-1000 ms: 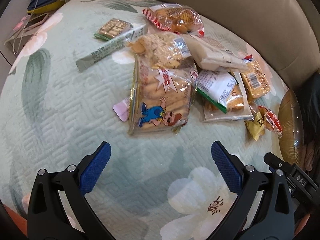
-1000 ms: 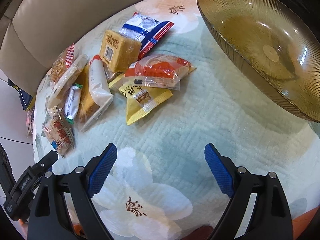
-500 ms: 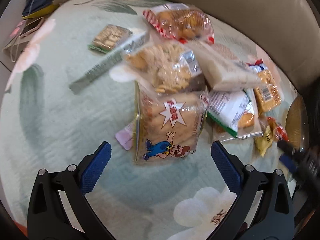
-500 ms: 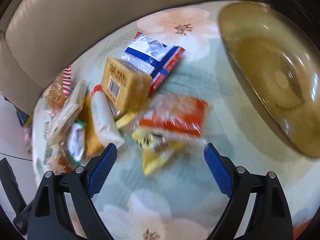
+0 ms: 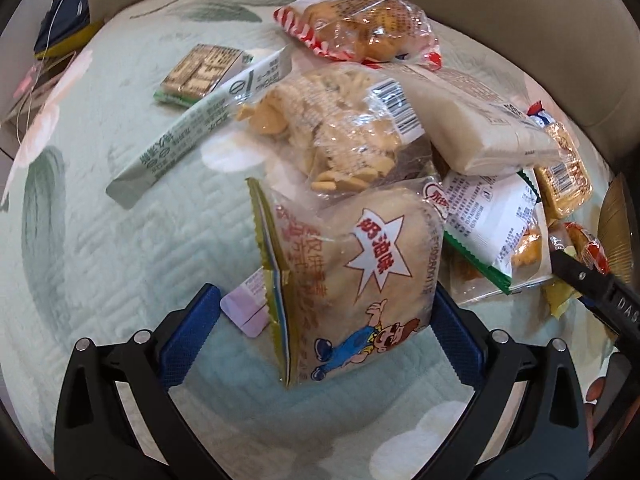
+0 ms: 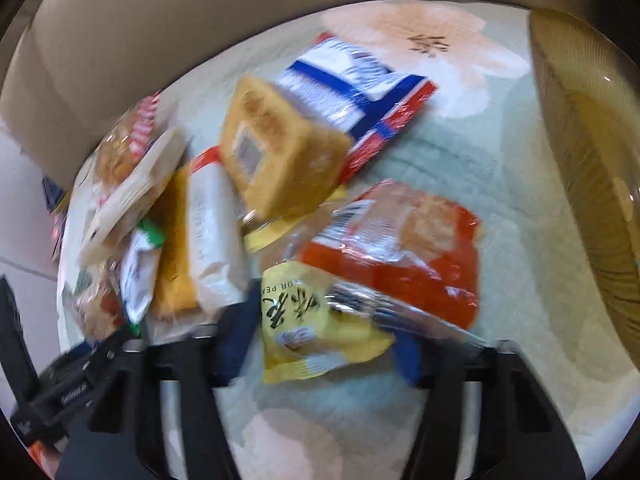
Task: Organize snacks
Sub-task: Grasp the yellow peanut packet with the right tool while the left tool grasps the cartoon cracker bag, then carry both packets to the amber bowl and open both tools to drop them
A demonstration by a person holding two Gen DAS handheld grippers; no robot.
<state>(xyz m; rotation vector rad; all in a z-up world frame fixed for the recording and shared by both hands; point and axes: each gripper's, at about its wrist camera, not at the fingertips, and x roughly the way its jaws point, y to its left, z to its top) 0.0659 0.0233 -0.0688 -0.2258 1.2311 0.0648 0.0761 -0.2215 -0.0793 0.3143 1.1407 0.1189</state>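
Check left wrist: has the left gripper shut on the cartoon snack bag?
No, the left gripper is wide open, its pads flanking the cartoon snack bag.

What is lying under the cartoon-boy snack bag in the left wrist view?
A pale pink packet pokes out from under the cartoon-boy snack bag at its left edge; the rest is covered.

The left gripper [image 5: 324, 334] has black arms, bumpy blue pads [image 5: 188, 340] and small silver screws [image 5: 142, 336]. The right gripper [image 6: 320, 338] is blurry but looks the same.

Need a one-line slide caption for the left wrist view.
Open left gripper straddling the cartoon-print snack bag at the near edge of the snack pile.
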